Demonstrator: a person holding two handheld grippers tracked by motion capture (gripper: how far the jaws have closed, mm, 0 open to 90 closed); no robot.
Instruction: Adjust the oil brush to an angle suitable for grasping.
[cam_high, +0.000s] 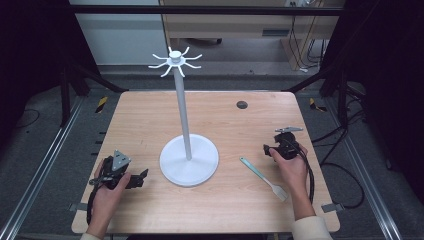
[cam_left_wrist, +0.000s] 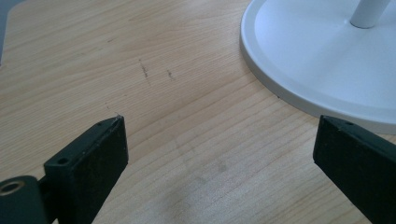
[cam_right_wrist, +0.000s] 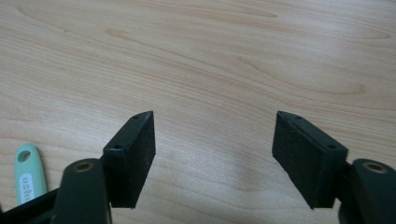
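Observation:
A white stand (cam_high: 188, 159) with a round base, a tall pole and a ring of hooks at its top (cam_high: 175, 60) rises from the middle of the wooden table. A pale green fork (cam_high: 262, 177) lies flat to the right of the base. My left gripper (cam_high: 141, 177) rests near the table's front left, open, pointing at the base (cam_left_wrist: 317, 60), nothing between its jaws. My right gripper (cam_high: 267, 149) sits right of the fork, open and empty over bare wood; the fork's handle end (cam_right_wrist: 29, 172) shows beside its left jaw.
A small dark round hole (cam_high: 242, 104) sits in the table (cam_high: 150, 120) near the back right. Black frame posts, metal rails and cables surround the table on the floor. Bare wood lies between the stand and both grippers.

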